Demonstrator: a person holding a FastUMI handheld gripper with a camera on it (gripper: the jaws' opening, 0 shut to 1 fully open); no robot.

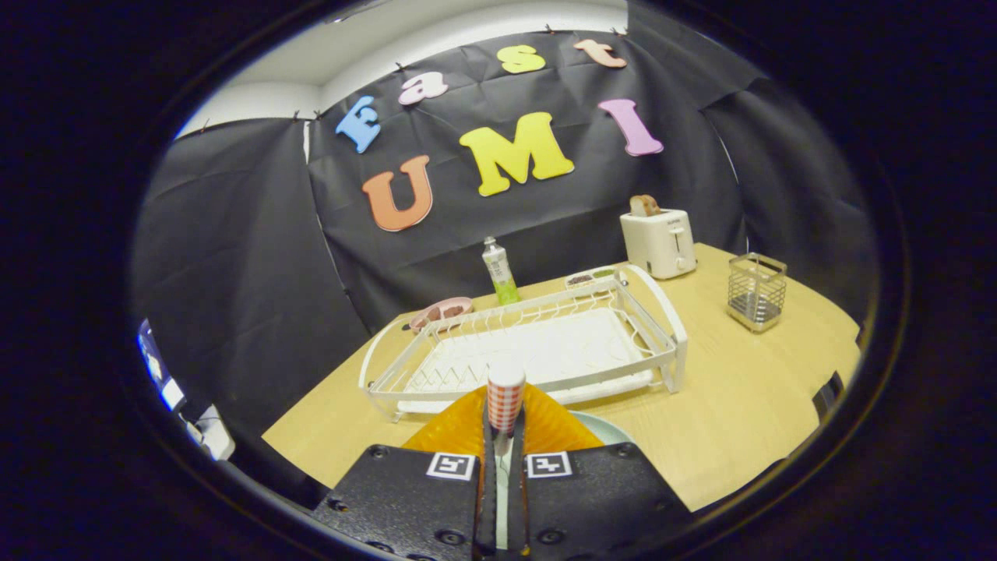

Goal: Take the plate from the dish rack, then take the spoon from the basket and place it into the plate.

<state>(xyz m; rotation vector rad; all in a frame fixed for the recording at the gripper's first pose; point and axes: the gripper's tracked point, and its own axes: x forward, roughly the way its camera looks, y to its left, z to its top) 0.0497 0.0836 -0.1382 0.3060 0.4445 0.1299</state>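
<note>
My gripper [505, 427] is shut on the spoon [505, 397], whose red-and-white checked handle stands up between the fingers. Its bowl end is hidden below them. A pale plate [613, 428] lies on the table directly under the fingers, with just a sliver of its rim showing to their right. Just beyond the fingers stands the white wire dish rack [662, 335], with nothing in it. The metal mesh basket [756, 292] sits farther off to the right of the rack.
A white toaster [660, 241] with a slice of bread stands behind the rack's right end. A bottle [500, 273], a pink dish [442, 312] and a small tray [590, 276] line the rack's far side. Bare wooden table [748, 397] lies between rack and basket.
</note>
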